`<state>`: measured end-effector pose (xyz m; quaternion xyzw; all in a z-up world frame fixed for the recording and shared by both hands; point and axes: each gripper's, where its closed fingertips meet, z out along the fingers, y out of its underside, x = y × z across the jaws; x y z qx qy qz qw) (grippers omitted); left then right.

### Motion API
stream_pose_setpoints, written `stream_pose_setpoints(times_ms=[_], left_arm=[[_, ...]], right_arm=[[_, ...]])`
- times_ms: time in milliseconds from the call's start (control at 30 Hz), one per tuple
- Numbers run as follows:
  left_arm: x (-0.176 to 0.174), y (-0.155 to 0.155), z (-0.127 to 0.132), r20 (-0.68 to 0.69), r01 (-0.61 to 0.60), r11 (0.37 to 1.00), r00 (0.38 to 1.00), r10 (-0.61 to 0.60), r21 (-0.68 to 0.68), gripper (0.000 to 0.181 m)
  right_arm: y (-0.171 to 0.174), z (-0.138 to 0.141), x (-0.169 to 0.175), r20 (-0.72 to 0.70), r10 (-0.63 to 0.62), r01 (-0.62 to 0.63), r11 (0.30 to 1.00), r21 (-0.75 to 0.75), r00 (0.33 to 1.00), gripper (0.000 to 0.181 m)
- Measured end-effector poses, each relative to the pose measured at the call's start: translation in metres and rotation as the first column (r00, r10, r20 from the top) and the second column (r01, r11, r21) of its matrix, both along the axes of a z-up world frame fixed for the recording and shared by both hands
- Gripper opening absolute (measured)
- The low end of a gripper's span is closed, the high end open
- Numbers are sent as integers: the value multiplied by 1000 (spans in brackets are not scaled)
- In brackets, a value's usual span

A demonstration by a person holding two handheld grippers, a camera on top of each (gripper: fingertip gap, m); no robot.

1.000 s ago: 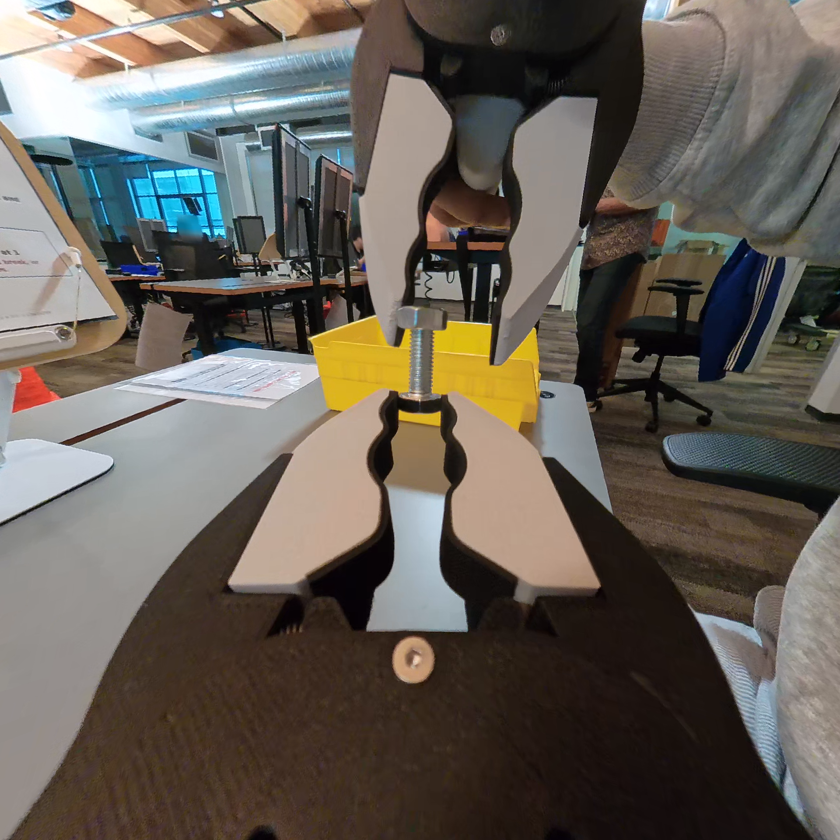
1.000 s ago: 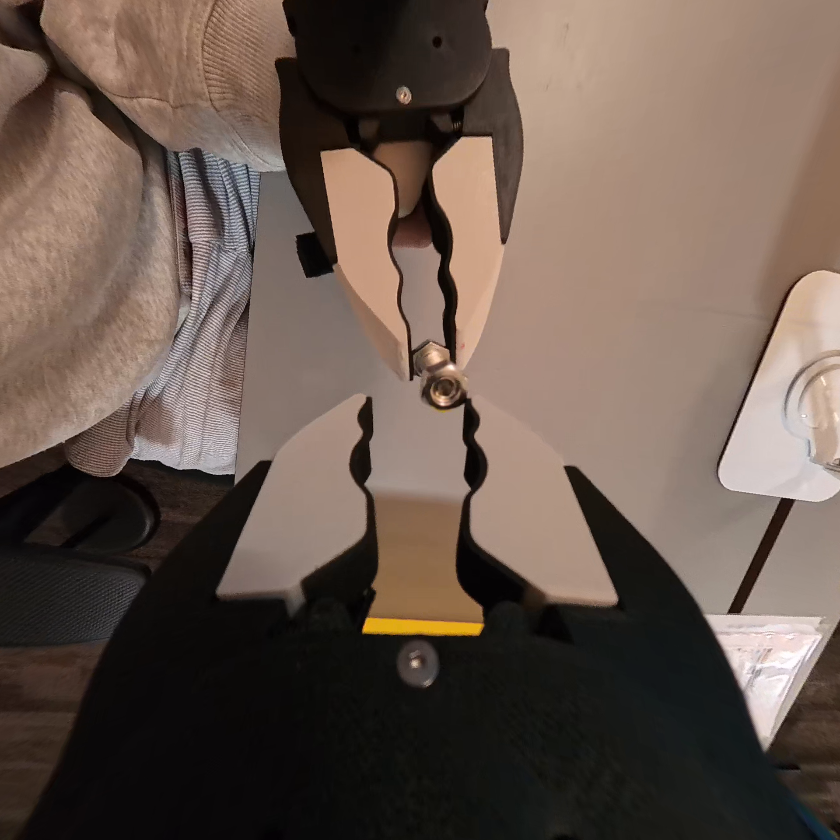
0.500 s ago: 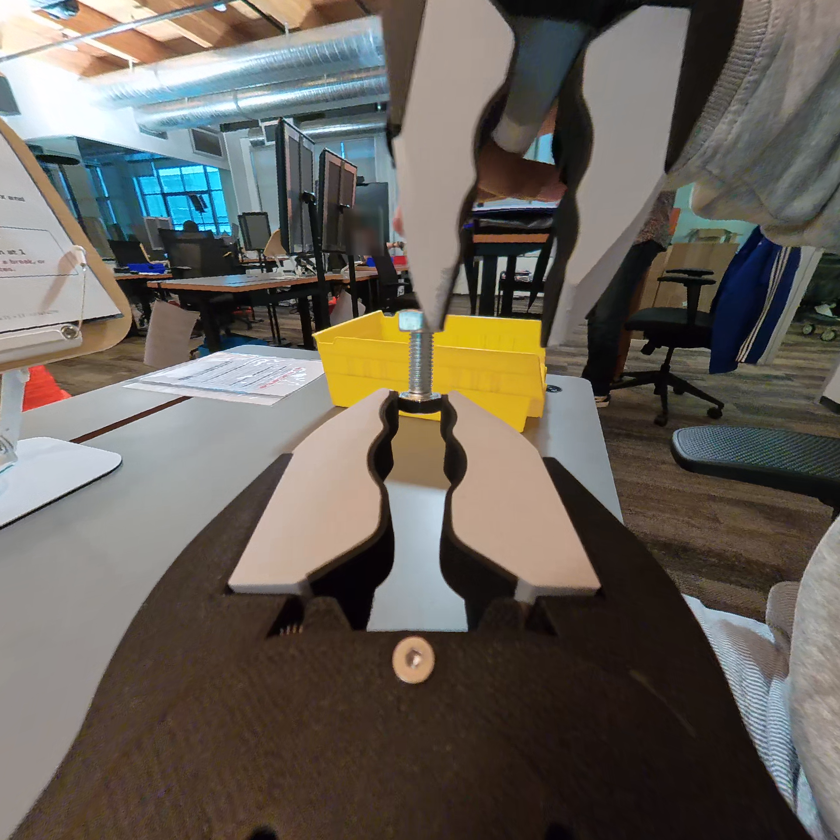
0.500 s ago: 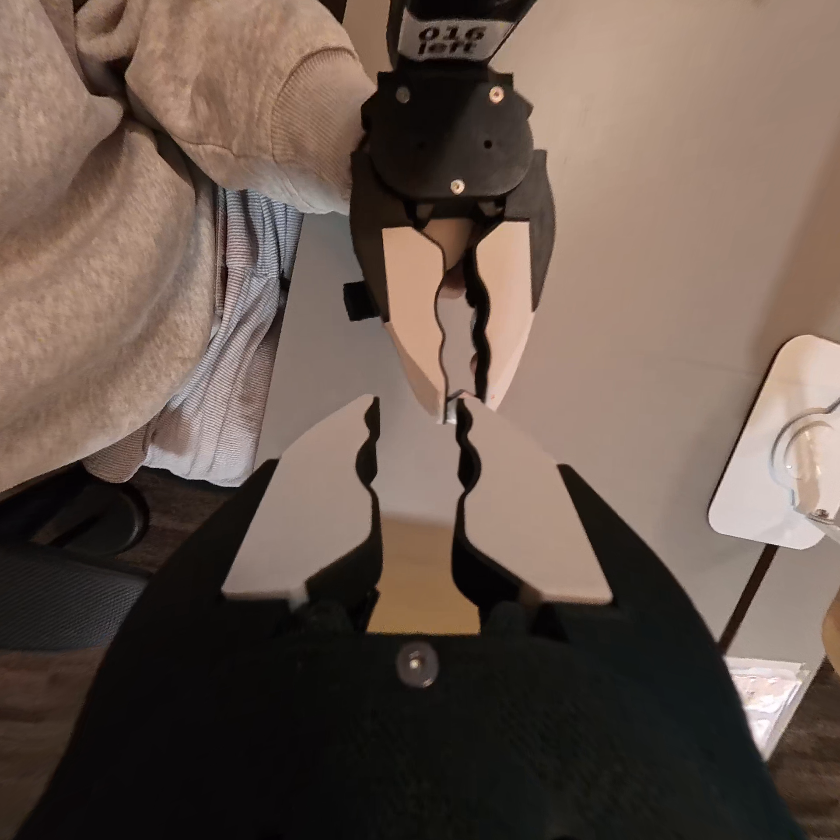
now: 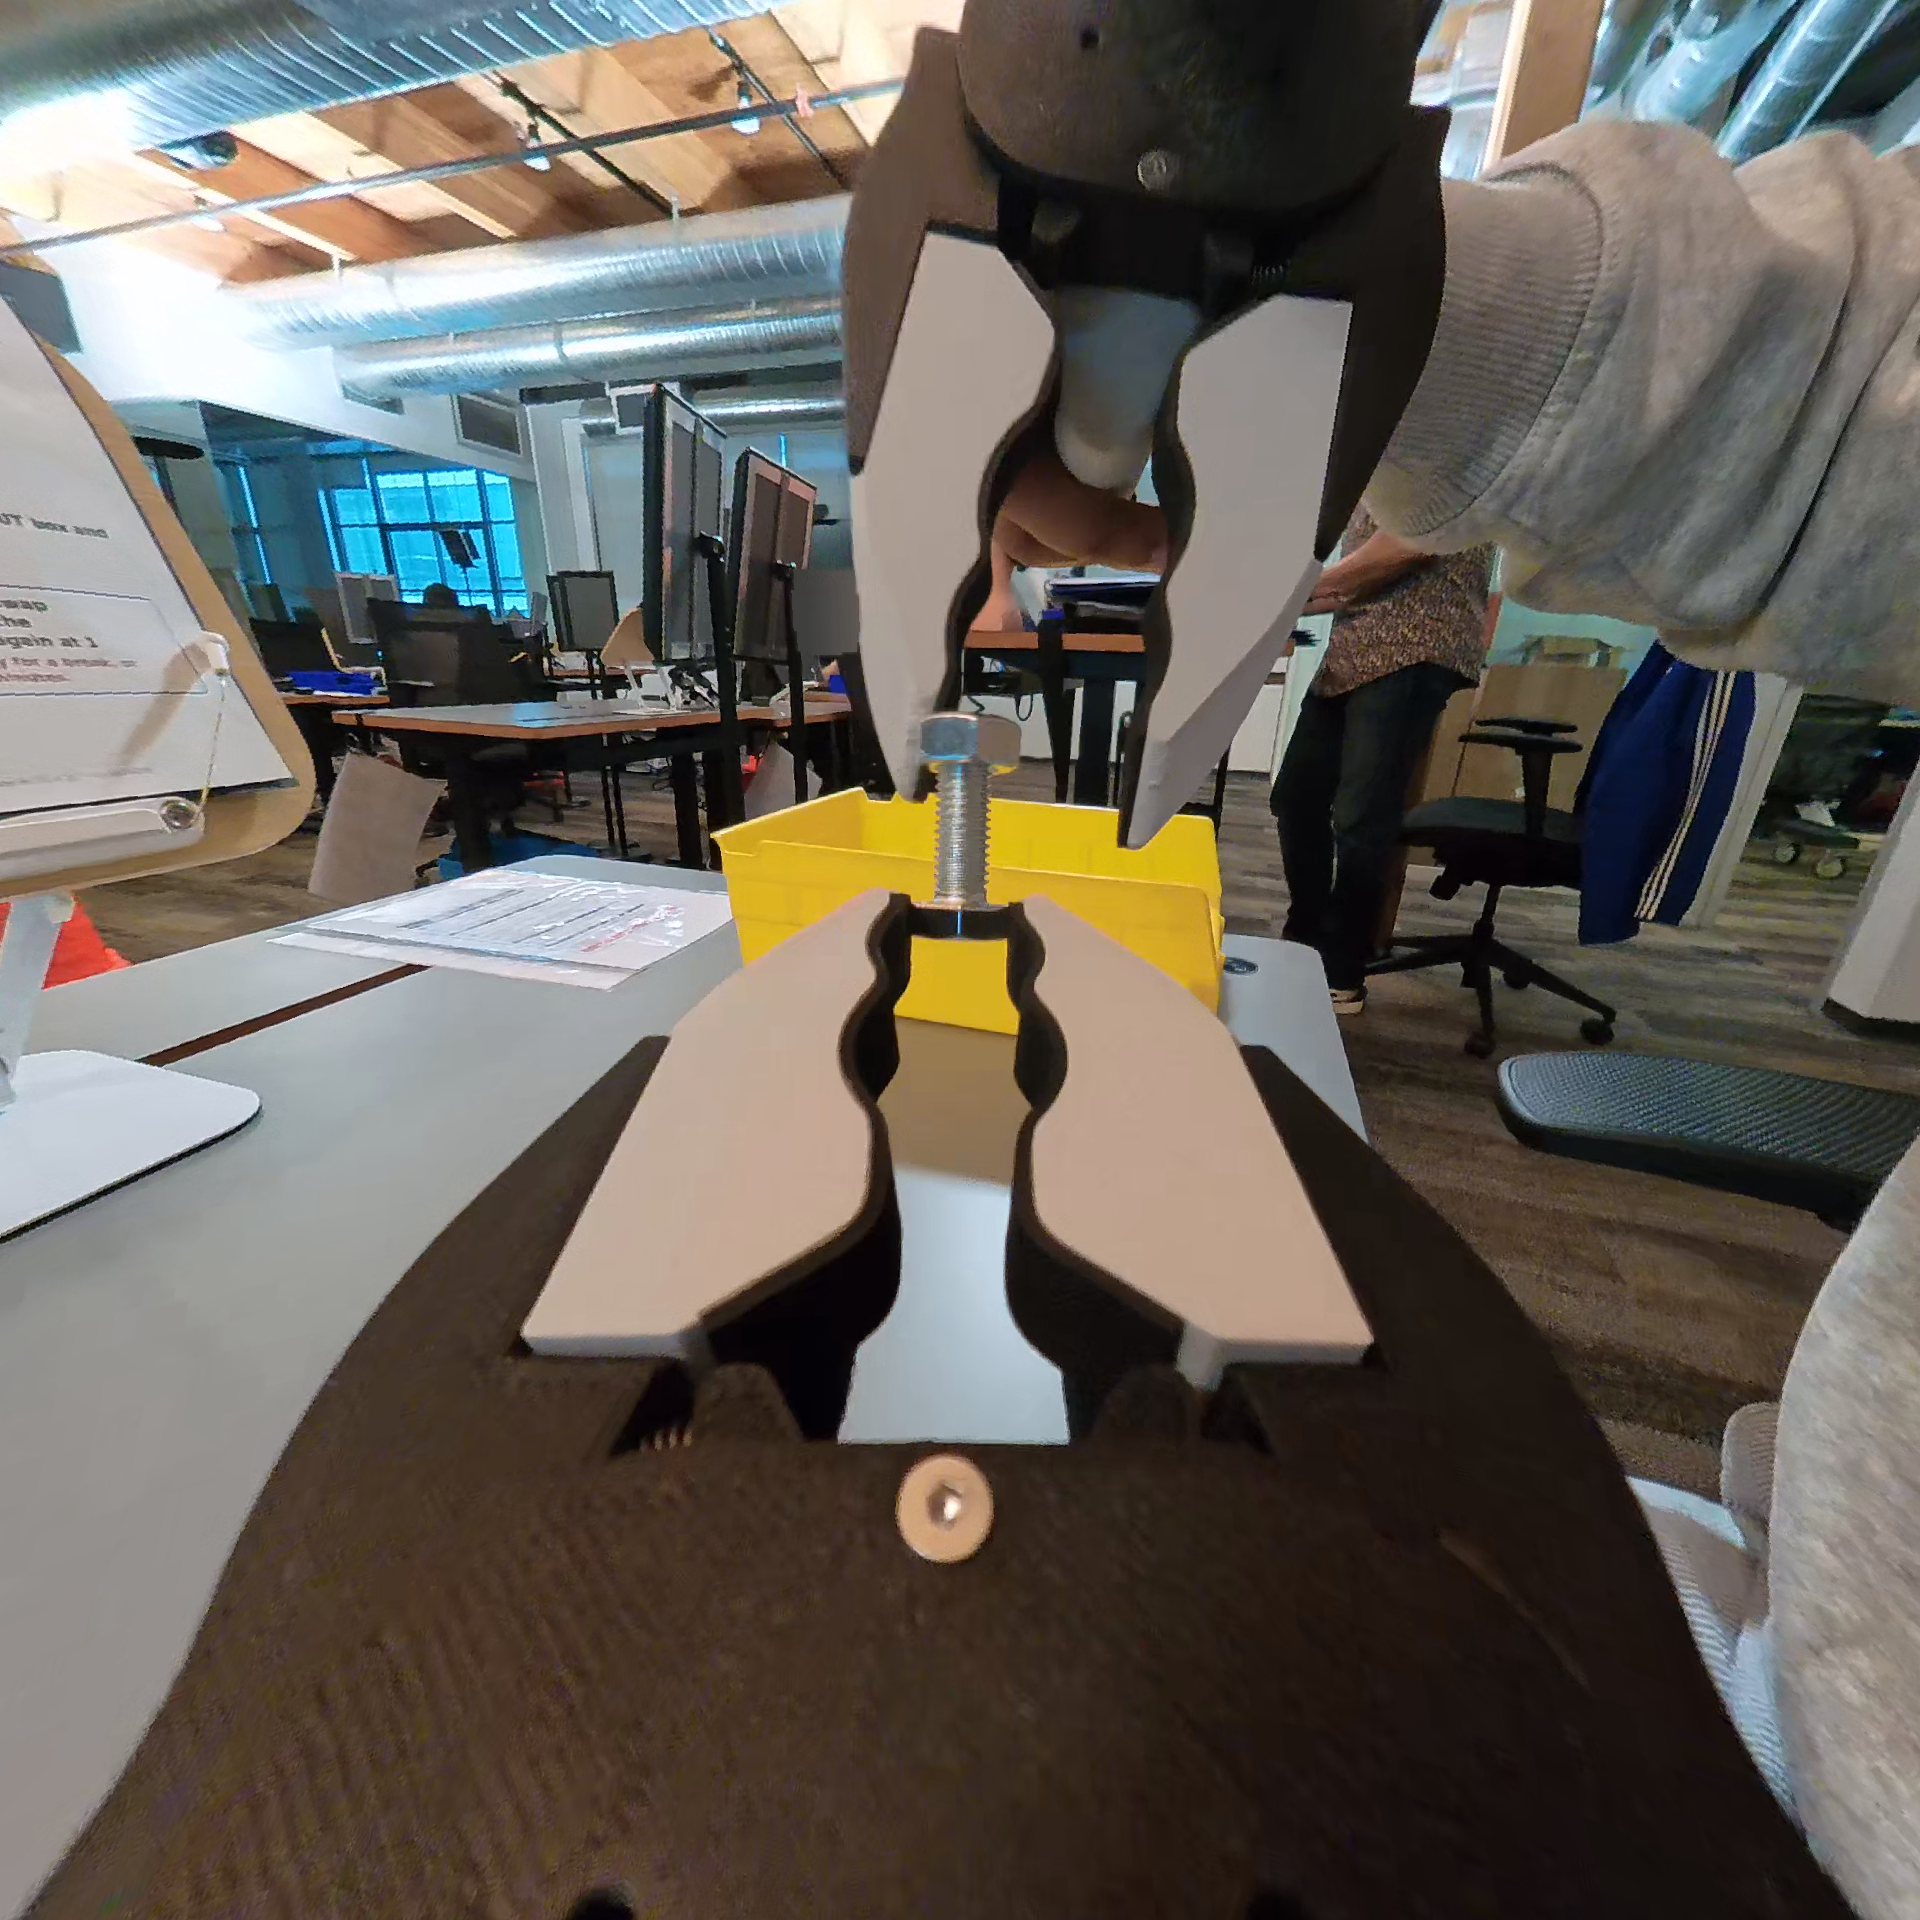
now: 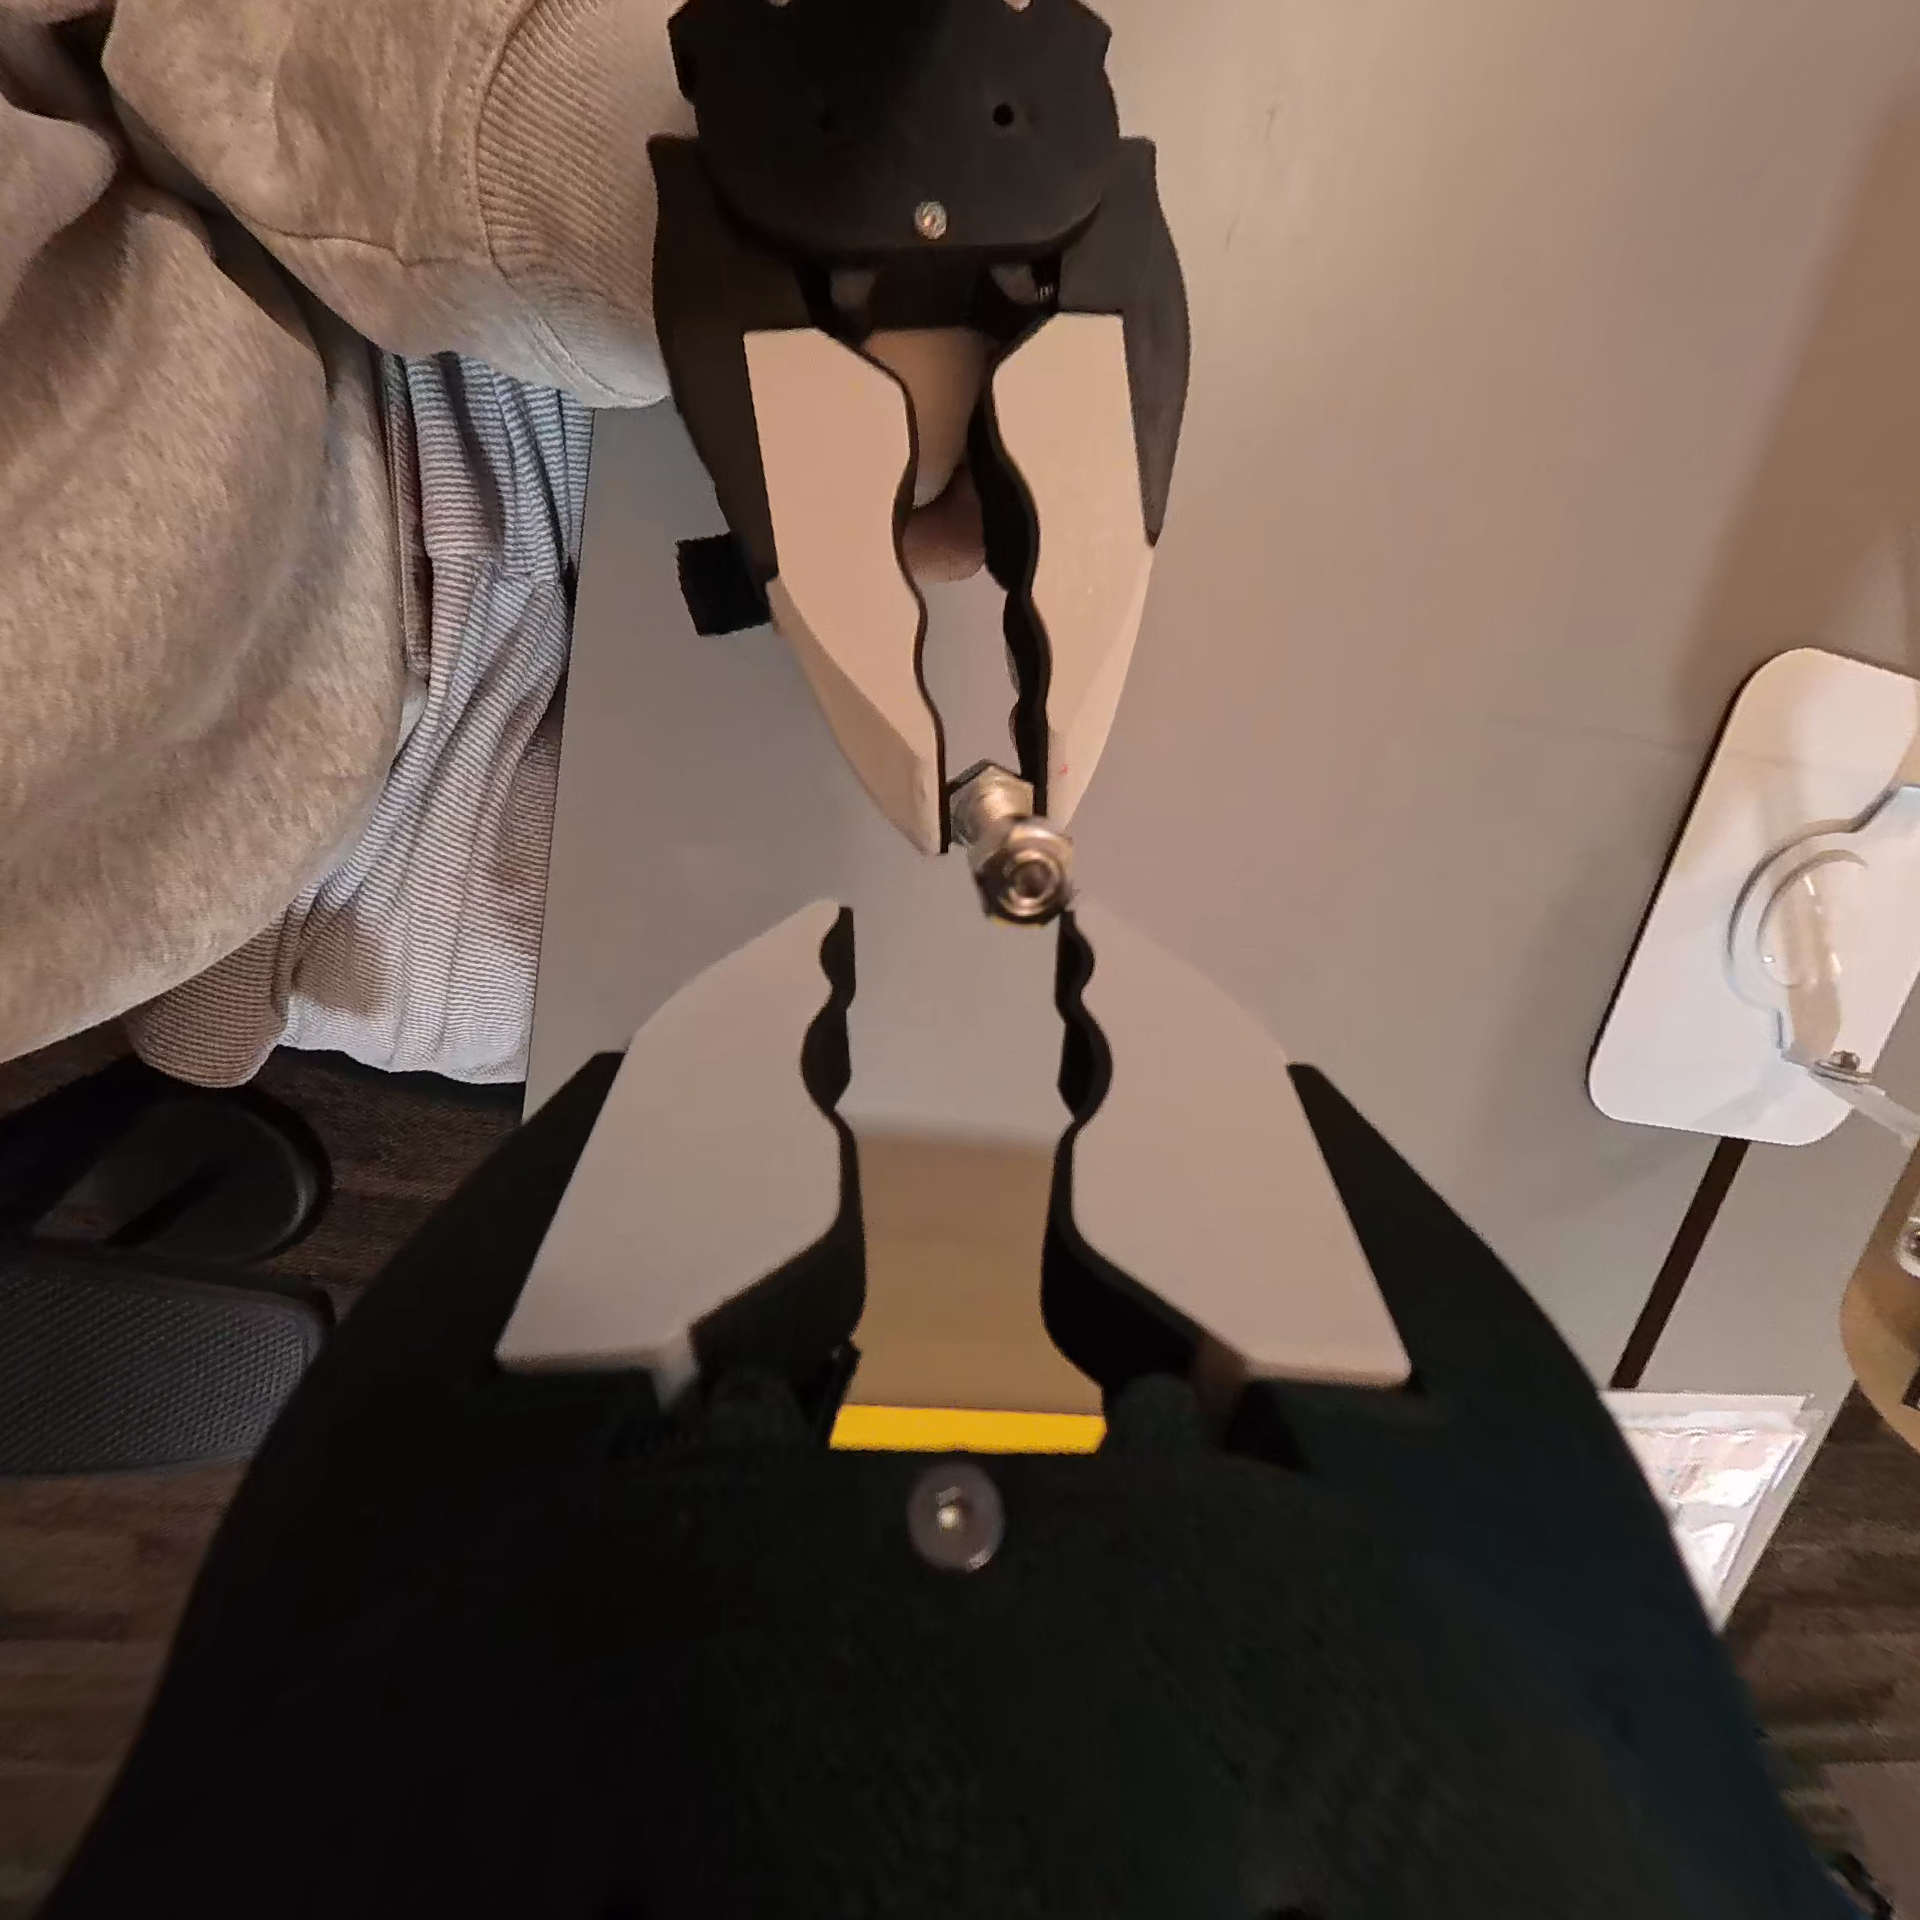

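Now, left tongs [image 5: 958, 914]: pressed together on the lower end of a bolt [image 5: 961, 831]. The right wrist view shows a hex nut [image 6: 982, 790] on the thread between the tips, and the pinch seems to fall on it.
Bolt: upright in the air above the counter [image 5: 312, 1091], touching nothing below, near the edge where the person sits. Its head is on top and the bare thread shows between head and tips. From above, the head [image 6: 1023, 883] faces the camera, a little off the centre line.
Right tongs [image 5: 1023, 810]: spread wide, pointing down over the bolt. One fingertip [image 5: 904, 727] touches the side of the head; the other hangs well apart from it, so nothing is gripped.
Alignment: as a judgement, the bolt sits against one side of the right tongs' opening, not in the middle. The head is small and smooth, and the left pinch is low and narrow, so a sideways push could tilt it.
Bin [image 5: 1091, 883]: yellow, at the far edge of the counter, behind the bolt; its contents are hidden.
Sheet [image 5: 520, 920]: in a clear sleeve, flat at the far edge, beside the bin.
Stand [image 5: 104, 1122]: white base on the left side of the counter, carrying a sign board.
Sleeve [image 5: 1662, 416]: grey knit, behind the right tongs.
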<state>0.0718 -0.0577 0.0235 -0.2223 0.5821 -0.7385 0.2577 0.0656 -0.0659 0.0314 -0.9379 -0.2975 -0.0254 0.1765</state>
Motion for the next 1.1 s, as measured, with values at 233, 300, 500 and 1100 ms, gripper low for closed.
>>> stream_pose_setpoints(times_ms=[233,300,500,1100], left_arm=[[2,2,0,-12,-3,1000,1000,3,-15,19],[2,2,0,-13,-1,1000,1000,1,-16,19],[1,3,1,-12,5,1000,1000,-6,-27,19],[-3,-1,3,9,21,1000,1000,-21,-19,18]], right_arm=[[-2,2,-15,-28,49,-49,999,-12,998,27],[0,2,-18,-30,57,-57,998,-8,998,27],[2,5,-23,-50,70,-70,998,2,996,27],[16,6,-11,27,71,-72,997,37,997,40]])
